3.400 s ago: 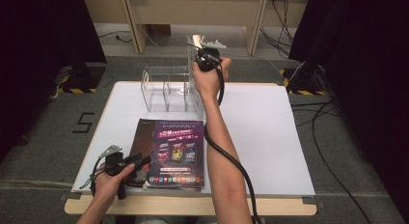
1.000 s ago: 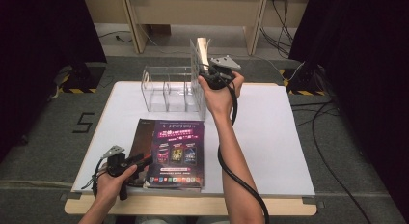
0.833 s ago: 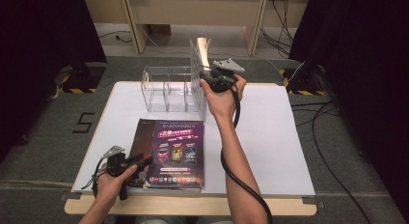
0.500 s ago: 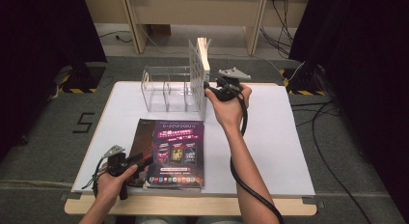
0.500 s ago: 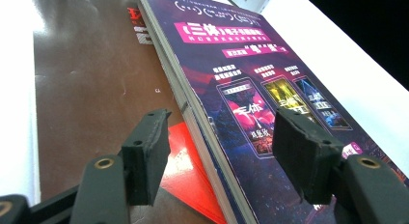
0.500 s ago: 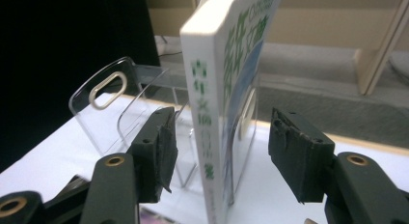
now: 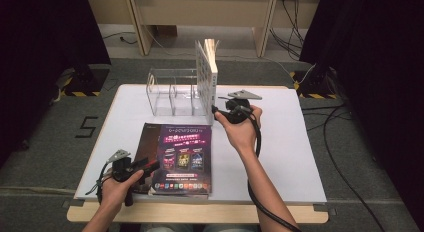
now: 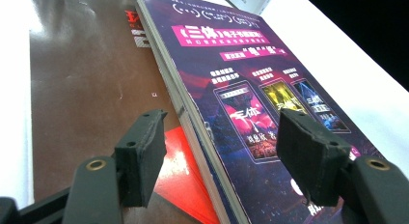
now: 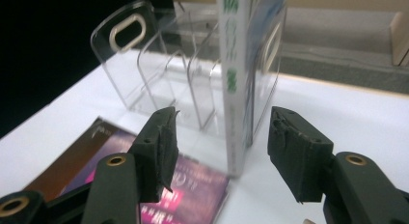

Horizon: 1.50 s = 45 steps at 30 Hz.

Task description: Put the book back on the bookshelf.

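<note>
A white book (image 7: 206,72) stands upright in the right end slot of a clear acrylic rack (image 7: 172,92). My right gripper (image 7: 216,112) is open just to the right of the book's foot. In the right gripper view the book's spine (image 9: 232,79) rises a little beyond the parted jaws of that gripper (image 9: 219,147), with nothing between them. A purple book (image 7: 185,157) lies on a brown book (image 7: 147,142) near the front edge. My left gripper (image 8: 224,156) has just been opening. Its jaws straddle the purple book's (image 8: 241,89) edge without pressing it.
The white table (image 7: 280,157) has bare room on its right half. Cables (image 7: 345,157) run over the grey floor to the right. Wooden furniture legs (image 7: 135,17) stand behind the table, and dark curtains hang at both sides.
My right hand has drawn back from the upright book, down and to the right, and the book stays standing in the rack. The left hand has kept its place.
</note>
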### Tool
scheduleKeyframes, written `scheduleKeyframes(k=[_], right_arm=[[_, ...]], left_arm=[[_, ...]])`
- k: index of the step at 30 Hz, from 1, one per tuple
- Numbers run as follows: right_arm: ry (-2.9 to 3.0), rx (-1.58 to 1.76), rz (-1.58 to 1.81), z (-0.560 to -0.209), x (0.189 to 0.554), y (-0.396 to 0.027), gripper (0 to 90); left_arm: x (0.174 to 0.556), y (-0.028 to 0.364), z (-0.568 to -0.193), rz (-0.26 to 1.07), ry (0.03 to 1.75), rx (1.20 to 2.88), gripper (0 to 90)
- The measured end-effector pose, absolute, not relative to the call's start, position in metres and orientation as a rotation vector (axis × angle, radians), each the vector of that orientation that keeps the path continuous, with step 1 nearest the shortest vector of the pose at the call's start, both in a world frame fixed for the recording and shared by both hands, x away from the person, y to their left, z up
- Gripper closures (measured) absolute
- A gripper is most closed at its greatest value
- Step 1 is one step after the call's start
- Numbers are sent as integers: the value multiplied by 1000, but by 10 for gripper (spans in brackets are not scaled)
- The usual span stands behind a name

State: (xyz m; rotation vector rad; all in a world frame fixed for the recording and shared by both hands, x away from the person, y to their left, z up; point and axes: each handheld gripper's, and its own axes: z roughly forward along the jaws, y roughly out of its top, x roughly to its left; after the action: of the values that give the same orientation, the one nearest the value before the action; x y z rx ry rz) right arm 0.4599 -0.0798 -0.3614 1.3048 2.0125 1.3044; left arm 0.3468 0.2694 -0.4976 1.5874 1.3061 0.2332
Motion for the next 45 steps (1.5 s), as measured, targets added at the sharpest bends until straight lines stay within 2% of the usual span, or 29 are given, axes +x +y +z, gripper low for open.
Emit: scheduleKeyframes(k=[13, 28, 45], right_arm=[[2210, 1452, 1302, -418, 437, -79, 481], [2370, 1591, 1306, -461, 423, -73, 491], [2426, 1693, 1304, -481, 421, -70, 490]], left_arm=[[351, 265, -495, 235, 1301, 1607, 369], [361, 258, -497, 225, 1315, 1642, 414], [366, 256, -503, 231, 1331, 1670, 425]])
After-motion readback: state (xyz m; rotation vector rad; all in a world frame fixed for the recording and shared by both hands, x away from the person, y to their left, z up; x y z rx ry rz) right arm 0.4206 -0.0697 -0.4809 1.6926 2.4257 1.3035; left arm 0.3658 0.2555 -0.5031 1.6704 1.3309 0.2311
